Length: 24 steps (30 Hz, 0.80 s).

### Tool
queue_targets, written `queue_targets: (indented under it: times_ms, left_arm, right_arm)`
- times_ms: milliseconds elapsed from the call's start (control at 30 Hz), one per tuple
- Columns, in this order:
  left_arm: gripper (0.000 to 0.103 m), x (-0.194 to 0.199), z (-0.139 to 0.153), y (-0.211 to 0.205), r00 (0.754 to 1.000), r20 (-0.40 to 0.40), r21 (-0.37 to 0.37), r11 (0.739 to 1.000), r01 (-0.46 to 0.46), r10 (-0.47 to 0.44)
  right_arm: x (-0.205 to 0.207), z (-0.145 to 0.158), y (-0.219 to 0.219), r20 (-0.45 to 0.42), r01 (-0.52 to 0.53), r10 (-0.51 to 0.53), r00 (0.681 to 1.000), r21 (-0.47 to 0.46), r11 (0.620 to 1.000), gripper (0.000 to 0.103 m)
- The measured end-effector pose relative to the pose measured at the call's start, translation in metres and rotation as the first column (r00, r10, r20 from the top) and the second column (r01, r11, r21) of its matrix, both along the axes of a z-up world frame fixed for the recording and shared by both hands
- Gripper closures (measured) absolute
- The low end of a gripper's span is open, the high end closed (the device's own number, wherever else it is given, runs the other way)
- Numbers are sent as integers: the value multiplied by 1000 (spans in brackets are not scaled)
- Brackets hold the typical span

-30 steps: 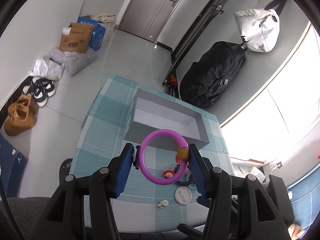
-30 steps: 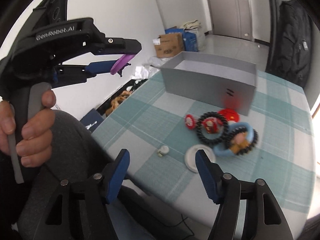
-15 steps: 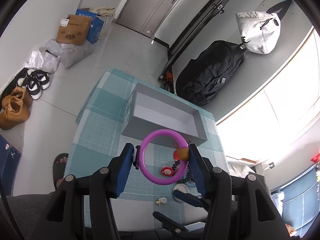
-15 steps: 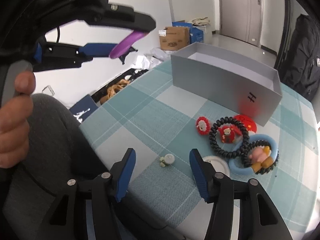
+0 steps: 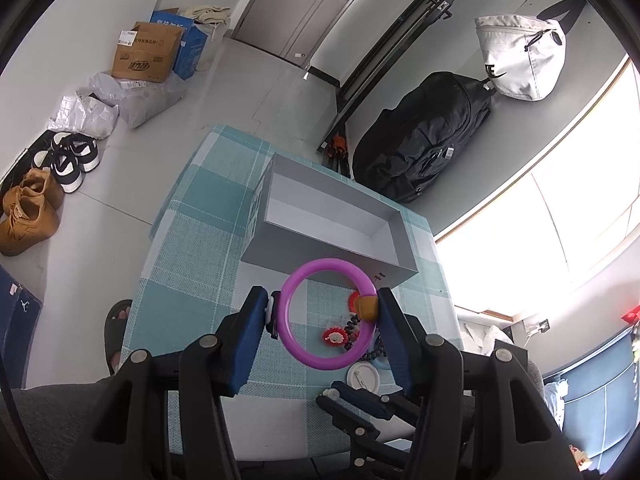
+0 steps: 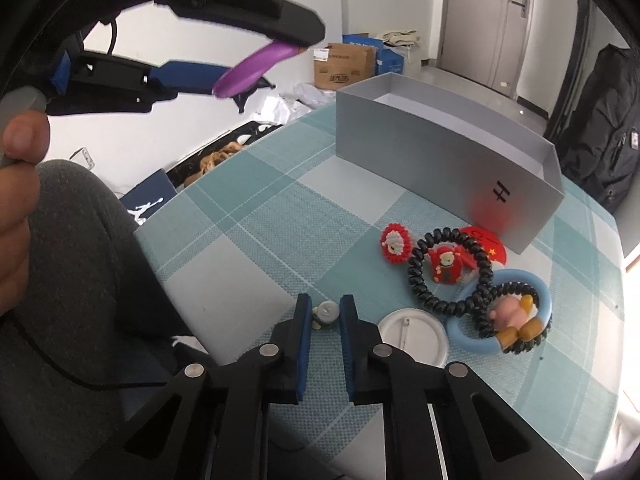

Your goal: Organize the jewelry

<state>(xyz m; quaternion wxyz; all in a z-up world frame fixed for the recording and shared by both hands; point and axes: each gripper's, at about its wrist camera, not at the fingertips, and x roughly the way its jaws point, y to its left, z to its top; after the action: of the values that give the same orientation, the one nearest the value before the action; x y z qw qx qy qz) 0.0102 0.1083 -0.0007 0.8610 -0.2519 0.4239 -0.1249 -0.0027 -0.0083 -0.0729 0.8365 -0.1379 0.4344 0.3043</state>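
Observation:
High above the checked table, my left gripper (image 5: pixel 323 312) is shut on a purple ring bracelet (image 5: pixel 289 332) with an orange charm, which stands upright between the blue pads. The right wrist view shows that ring (image 6: pixel 252 68) at upper left. An open grey box (image 5: pixel 320 250) stands beyond it. My right gripper (image 6: pixel 326 307) is down at the table's near edge, shut on a small white pearl piece (image 6: pixel 327 313). The bead shows between the two blue pads.
Right of the bead lie a white round badge (image 6: pixel 412 336), black coil hair ties (image 6: pixel 448 276), a blue ring with a pink charm (image 6: pixel 508 342), a red round charm (image 6: pixel 396 246) and a red badge (image 6: pixel 490 246). A grey-clad leg (image 6: pixel 80 260) is at the table's near left. Bags, boxes and shoes sit on the floor.
My right gripper has sunk to the table's near edge and its jaws have closed on the small white pearl piece. The left gripper keeps holding the purple ring in place.

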Motion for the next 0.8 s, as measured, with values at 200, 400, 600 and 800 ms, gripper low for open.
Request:
queue_targets:
  times_ms: [200,400,600,800]
  left_arm:
    - [53,2,-3,-7,1000,-20,28,1000,13,-12]
    - [53,5,3,-15,1000,-21,53,999,13,-12]
    - [53,20,17,-33,999,-2,99,994,51,-51]
    - [53,50,28,-44,998,11,190,980,63,-66]
  right_arm:
    - [2,16,-12,-2,36,-36,999,77,996,90]
    - [11,45,-27,32,72,-78,996,150,986,91]
    - [37,75,-50,65,105,-122,990,215,971,91]
    - [74,98,-74,92,127,-158,983,274,953,91]
